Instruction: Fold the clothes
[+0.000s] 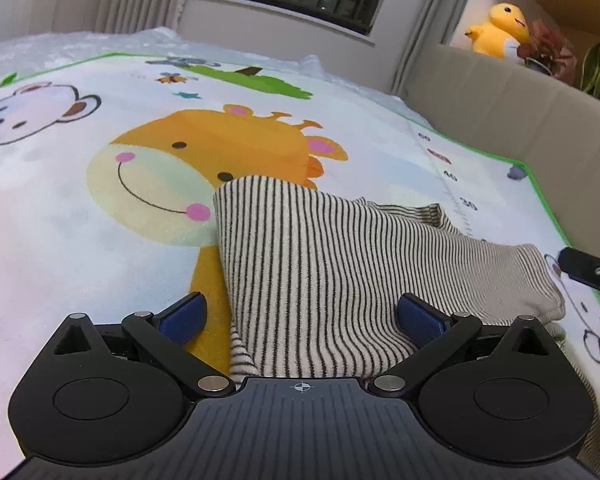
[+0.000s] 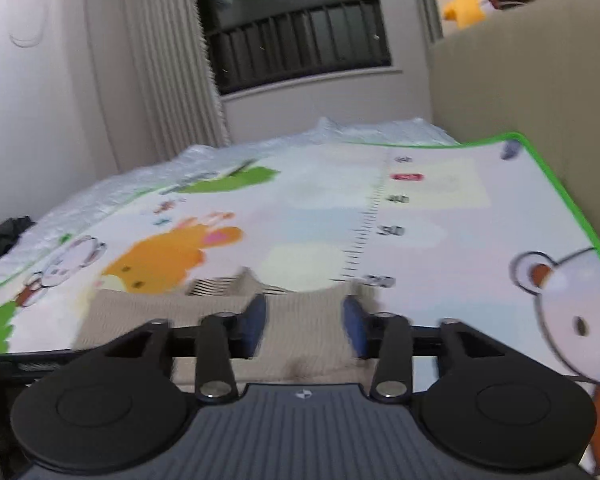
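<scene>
In your left wrist view, your left gripper [image 1: 302, 318] stands spread as wide as it goes, its blue pads [image 1: 184, 318] apart on either side of the striped garment [image 1: 320, 264]. The cloth lies between the jaws, but neither pad presses on it, so nothing is gripped. The garment, cream with thin dark stripes, lies partly folded on the cartoon play mat [image 1: 80, 220], covering the lower edge of the printed giraffe [image 1: 204, 152]; a second layer of it spreads off to the right. At the right edge you can see a black fingertip of your right gripper [image 1: 588, 270] near that far corner of the cloth. A yellow plush toy [image 1: 496, 30] sits on the ledge beyond the beige headboard [image 1: 500, 108].

In your right wrist view, blurred by motion, your right gripper [image 2: 305, 326] has its jaws about half apart, with the garment [image 2: 292, 344] running between the blue pads. A gap shows on each side of the cloth, so the pads do not clamp it. The fabric lies at the near edge of the mat [image 2: 460, 240], just left of the printed bear [image 2: 572, 312] and below the ruler markings [image 2: 384, 232].
</scene>
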`<action>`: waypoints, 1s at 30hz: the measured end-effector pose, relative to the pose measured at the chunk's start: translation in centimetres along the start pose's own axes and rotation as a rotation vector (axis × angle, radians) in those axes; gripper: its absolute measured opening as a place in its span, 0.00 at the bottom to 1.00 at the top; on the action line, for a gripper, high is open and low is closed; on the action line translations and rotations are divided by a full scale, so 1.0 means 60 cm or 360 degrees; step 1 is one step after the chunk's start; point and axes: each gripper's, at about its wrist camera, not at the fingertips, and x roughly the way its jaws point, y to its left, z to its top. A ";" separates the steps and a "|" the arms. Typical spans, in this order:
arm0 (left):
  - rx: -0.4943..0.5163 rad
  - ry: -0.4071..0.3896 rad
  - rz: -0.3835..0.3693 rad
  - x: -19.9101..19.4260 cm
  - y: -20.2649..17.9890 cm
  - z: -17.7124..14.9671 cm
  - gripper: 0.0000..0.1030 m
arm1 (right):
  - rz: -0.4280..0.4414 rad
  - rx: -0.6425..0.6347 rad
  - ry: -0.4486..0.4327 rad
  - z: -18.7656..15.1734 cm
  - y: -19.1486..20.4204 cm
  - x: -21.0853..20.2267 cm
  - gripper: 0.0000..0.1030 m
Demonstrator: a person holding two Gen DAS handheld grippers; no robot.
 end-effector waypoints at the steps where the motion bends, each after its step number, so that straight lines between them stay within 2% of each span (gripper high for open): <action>1: -0.0006 0.0001 -0.0001 0.000 0.001 0.001 1.00 | 0.0018 0.0001 0.0038 -0.006 0.005 0.013 0.56; 3: -0.0011 -0.0019 0.0046 -0.012 0.000 0.005 1.00 | -0.0008 0.0049 0.0163 -0.033 -0.001 0.046 0.56; 5: 0.0014 -0.0085 0.0081 -0.036 -0.006 0.008 1.00 | -0.0035 0.0003 0.0144 -0.055 0.002 0.056 0.57; 9: 0.0016 -0.0184 -0.0071 -0.073 -0.025 0.016 1.00 | -0.0044 -0.0044 0.0138 -0.057 0.013 0.058 0.61; 10: 0.0012 -0.0195 -0.0127 -0.076 -0.030 0.017 1.00 | -0.0042 -0.0047 0.0138 -0.058 0.012 0.057 0.62; 12: 0.0047 -0.0185 -0.0160 -0.064 -0.039 0.013 1.00 | -0.0036 -0.0050 0.0136 -0.060 0.011 0.053 0.64; 15: 0.0100 -0.0111 -0.0060 -0.025 -0.038 -0.006 1.00 | -0.0023 -0.0043 0.0133 -0.058 0.012 0.053 0.65; 19: -0.0083 0.0003 -0.0059 0.003 -0.006 -0.004 1.00 | -0.0008 -0.0050 0.0132 -0.061 0.013 0.054 0.70; 27: -0.0045 -0.0034 -0.0028 -0.003 -0.011 -0.012 1.00 | 0.0004 -0.0062 0.0132 -0.062 0.014 0.053 0.74; 30: -0.0045 -0.0155 0.0023 -0.028 -0.018 -0.012 1.00 | 0.0012 -0.0072 0.0136 -0.063 0.015 0.053 0.77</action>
